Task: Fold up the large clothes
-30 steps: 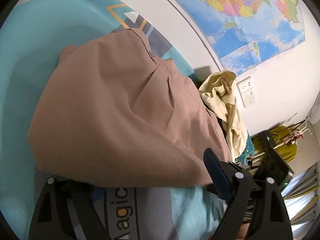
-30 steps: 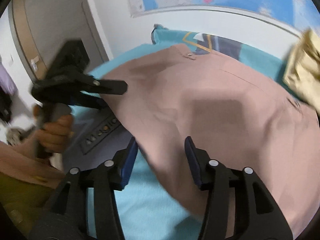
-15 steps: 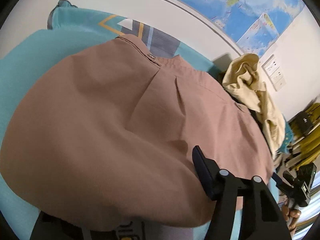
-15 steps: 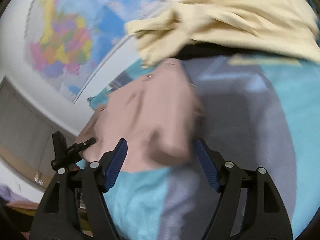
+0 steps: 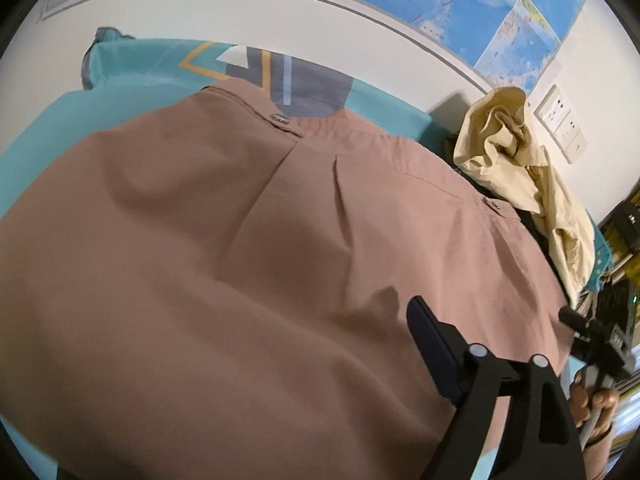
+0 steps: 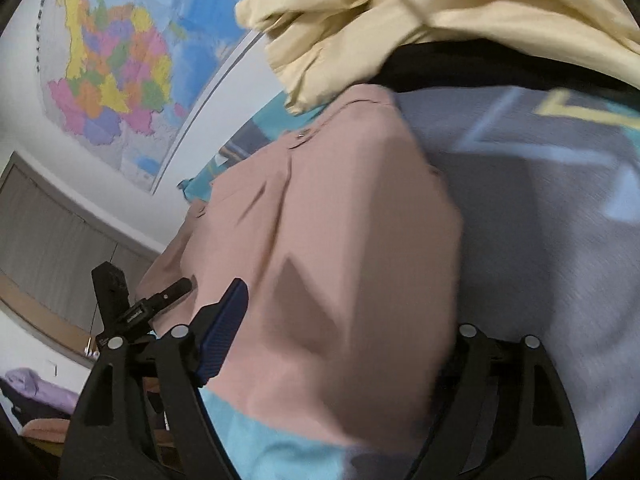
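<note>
From my left wrist camera, the pinkish-brown garment (image 5: 248, 272) fills most of the frame, spread over a teal bedcover (image 5: 132, 68) with a grey and yellow pattern near the wall. I see two metal snaps along its far band and two pleats running down from it toward me. Only one finger (image 5: 436, 356) of my left gripper (image 5: 240, 432) shows, dark blue-padded, lying on top of the cloth at lower right; the other finger is hidden beneath the near edge of the garment. The jaws are opening, standing wide, with the near hem of the garment lying across the gap, and I see no pad pressing on it. To the right a cream garment (image 5: 516, 176) lies heaped on something dark, just beyond the brown one's far corner. A wall map (image 5: 480, 4) hangs above the bed, with white wall sockets (image 5: 564, 120) to its right. At the right edge, a person's hand (image 5: 592, 408) holds the other gripper's handle.

From my right wrist camera, the picture is blurred. The same garment (image 6: 340, 248) lies between the fingers of my right gripper (image 6: 336, 344): the left blue pad (image 6: 224, 328) stands clear of the cloth's edge, while the right finger is covered by the fold. These jaws are opening too, and I make out no pinch on the fabric. The cream garment (image 6: 420, 12) sits at the top, the bedcover (image 6: 540, 220) to the right, the map (image 6: 116, 60) upper left. My left gripper (image 6: 160, 300) shows at the garment's far left edge.
</note>
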`<action>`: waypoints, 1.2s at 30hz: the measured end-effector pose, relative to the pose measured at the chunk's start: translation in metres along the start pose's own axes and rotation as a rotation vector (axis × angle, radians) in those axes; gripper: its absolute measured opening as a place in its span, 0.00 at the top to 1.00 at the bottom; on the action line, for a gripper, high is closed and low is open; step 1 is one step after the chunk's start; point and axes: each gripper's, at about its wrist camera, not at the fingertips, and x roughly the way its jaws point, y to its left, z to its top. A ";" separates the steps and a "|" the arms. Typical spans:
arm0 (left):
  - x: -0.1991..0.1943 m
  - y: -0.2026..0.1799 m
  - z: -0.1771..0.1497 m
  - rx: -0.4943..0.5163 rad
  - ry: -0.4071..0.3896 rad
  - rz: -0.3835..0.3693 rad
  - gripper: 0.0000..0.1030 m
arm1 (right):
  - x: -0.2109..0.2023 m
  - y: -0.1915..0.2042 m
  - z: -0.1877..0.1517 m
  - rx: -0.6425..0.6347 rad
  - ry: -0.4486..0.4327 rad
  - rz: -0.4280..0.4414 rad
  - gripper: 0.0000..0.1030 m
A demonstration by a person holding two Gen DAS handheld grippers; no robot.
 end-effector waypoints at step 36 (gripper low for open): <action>0.010 -0.008 0.011 0.040 -0.003 0.133 0.41 | 0.042 0.012 0.025 -0.060 0.066 0.030 0.60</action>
